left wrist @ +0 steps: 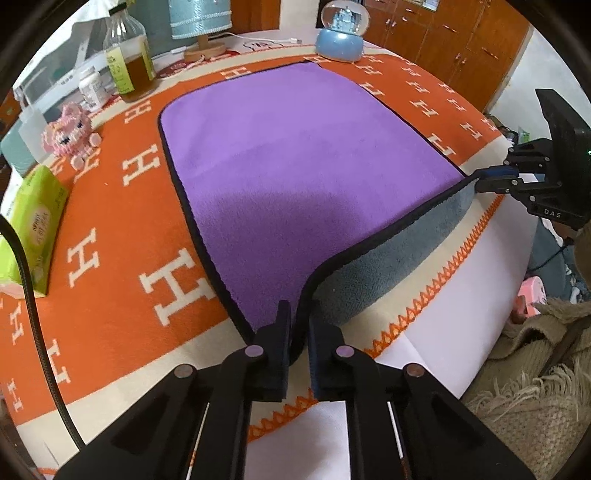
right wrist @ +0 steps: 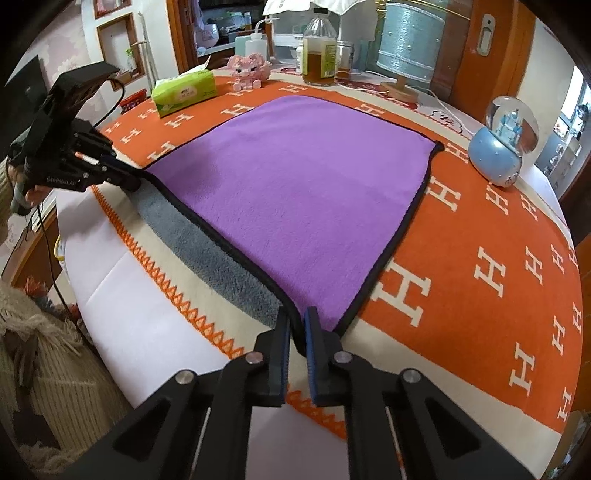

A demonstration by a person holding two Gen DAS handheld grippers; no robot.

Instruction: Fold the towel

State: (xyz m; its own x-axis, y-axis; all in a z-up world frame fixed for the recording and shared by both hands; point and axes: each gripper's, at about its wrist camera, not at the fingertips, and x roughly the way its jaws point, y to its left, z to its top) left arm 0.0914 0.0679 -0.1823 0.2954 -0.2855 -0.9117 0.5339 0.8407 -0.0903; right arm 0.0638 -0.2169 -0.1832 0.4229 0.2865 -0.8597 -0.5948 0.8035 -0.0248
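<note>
The near left corner of the purple towel [left wrist: 295,177] is pinched in the left gripper [left wrist: 298,325], and the near right corner in the right gripper [right wrist: 297,325]. The edge between them is lifted, so the grey underside is shown. Ahead of both claws, the towel is spread on an orange blanket [left wrist: 110,236] lettered with H's. Beyond it a snow globe [left wrist: 341,33], lamp [left wrist: 201,22] and bottle [left wrist: 129,62] are seen.

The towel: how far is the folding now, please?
Done: both near corners are gripped. The left claw and the right claw are each shut on the black-trimmed edge of the purple towel. In hand: that near edge is lifted, so the grey underside shows. Left: carrying the edge over to the far edge near the snow globe; no fold lies flat yet.
</note>
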